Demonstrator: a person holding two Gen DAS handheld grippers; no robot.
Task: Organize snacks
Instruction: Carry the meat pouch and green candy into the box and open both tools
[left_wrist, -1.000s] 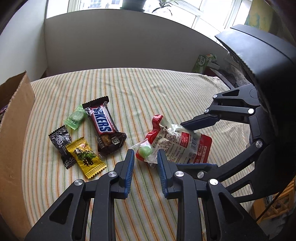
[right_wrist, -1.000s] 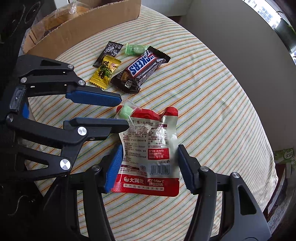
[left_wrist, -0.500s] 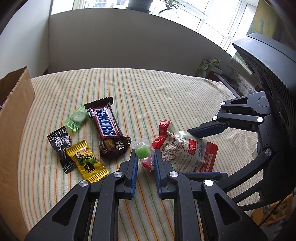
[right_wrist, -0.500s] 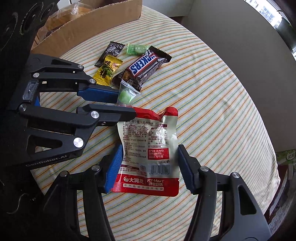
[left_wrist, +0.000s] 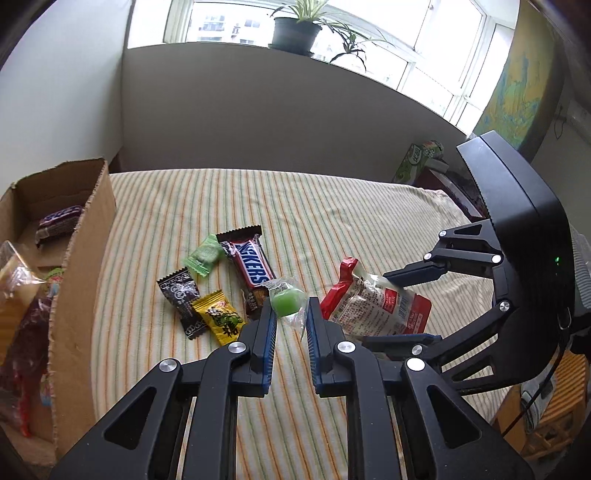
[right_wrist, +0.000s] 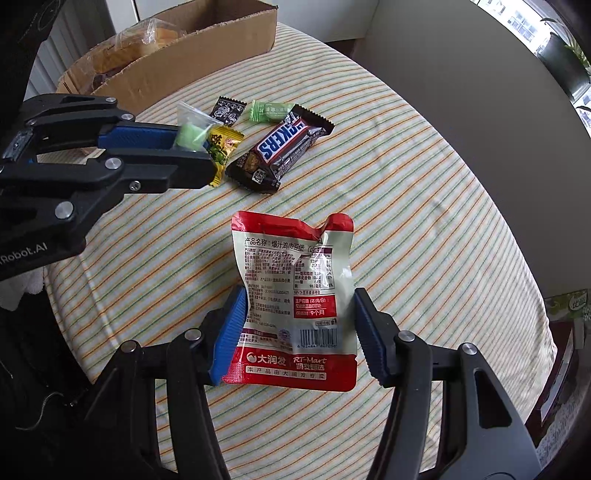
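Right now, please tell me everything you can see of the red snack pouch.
The pouch is a flat packet of glossy plastic film, red at its top and bottom edges, pale in the middle with printed text and a barcode. It looks sealed and slightly crumpled. The right gripper holds its lower half by both side edges, lifted off the striped tablecloth. Nothing else touches it.

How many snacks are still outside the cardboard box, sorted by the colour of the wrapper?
Green: 2, the clear-wrapped green candy in the left hand-held gripper and the pale green candy on the cloth.
Black: 1, black candy.
Yellow: 1, yellow candy.
Brown: 1, Snickers bar.
Red: 1, red pouch in the right hand-held gripper.
Total: 6.
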